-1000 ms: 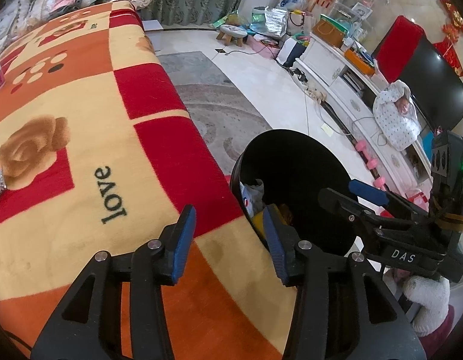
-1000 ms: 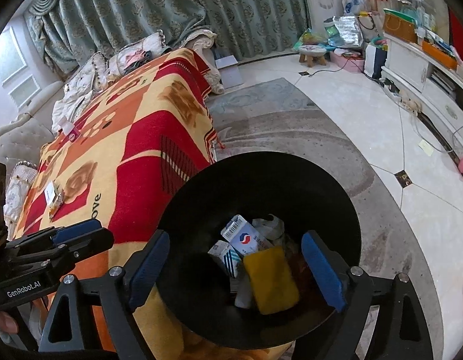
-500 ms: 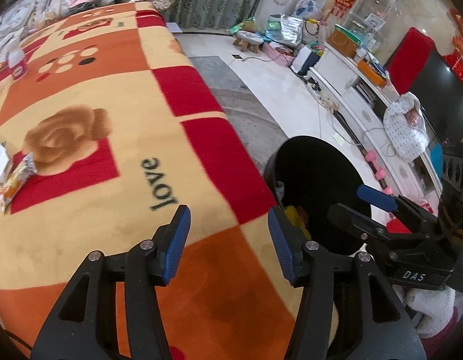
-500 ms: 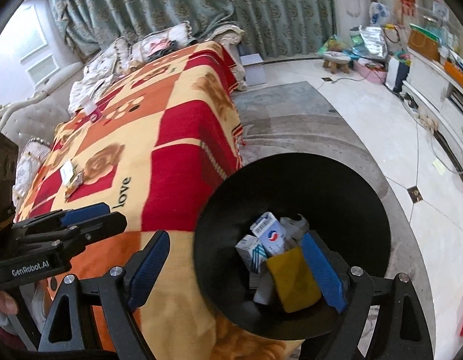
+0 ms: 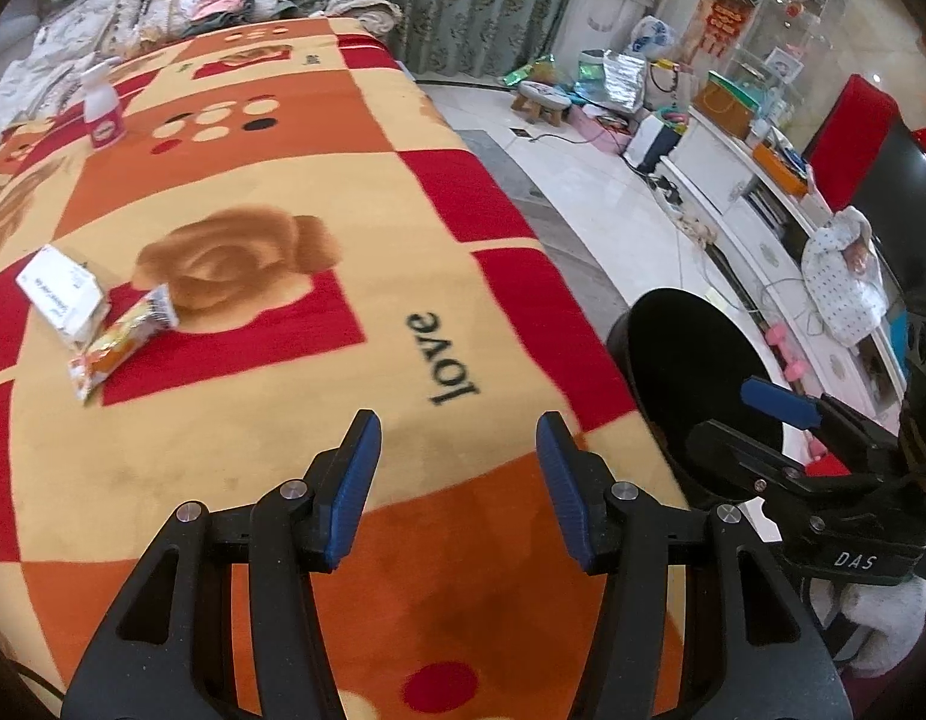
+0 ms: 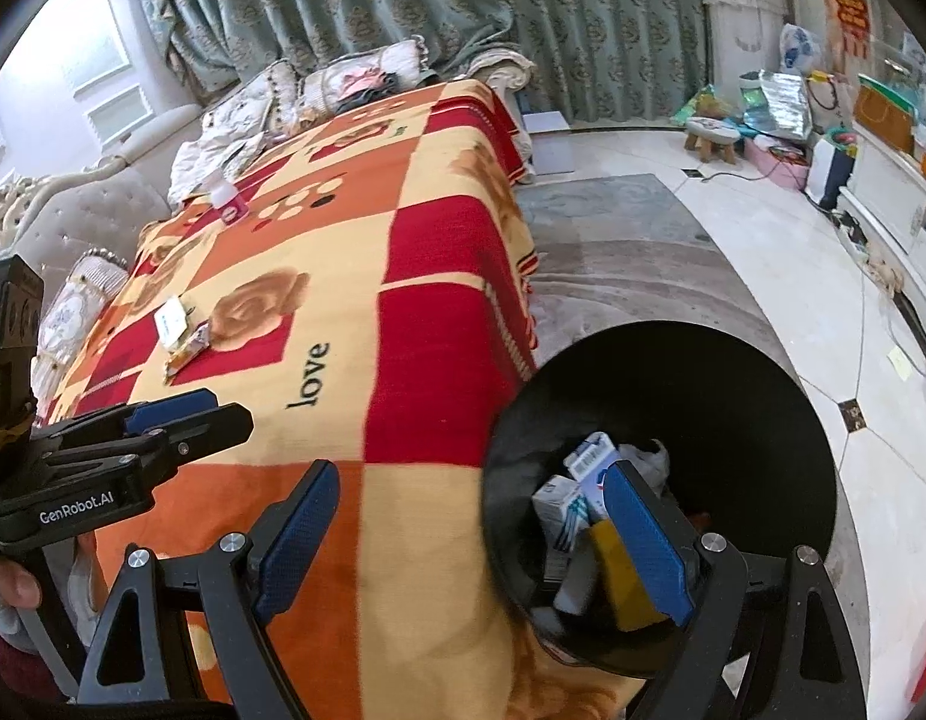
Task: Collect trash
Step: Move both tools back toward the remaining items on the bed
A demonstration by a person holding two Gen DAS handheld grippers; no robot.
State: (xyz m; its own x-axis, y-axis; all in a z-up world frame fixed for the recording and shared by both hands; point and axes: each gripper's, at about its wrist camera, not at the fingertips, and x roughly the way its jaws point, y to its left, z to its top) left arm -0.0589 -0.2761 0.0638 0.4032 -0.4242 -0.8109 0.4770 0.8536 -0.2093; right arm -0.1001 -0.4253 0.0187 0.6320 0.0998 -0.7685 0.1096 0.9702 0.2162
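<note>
Both grippers, left [image 5: 456, 480] and right [image 6: 469, 546], jaws open and empty; left should approach the wrapper [image 5: 123, 342] low, jaws straddling it.

Bed [image 5: 270, 420]: patterned blanket [image 5: 402, 198], red/orange/cream, "love" printed | white carton [image 5: 60, 294] at 9 o'clock, touching orange snack wrapper [image 5: 117, 348] | white bottle, pink label [image 5: 102, 111], upright at 11 o'clock, well apart | Floor [image 6: 763, 252]: black bin [image 6: 733, 396] just beside bed edge, 3 o'clock.
</note>
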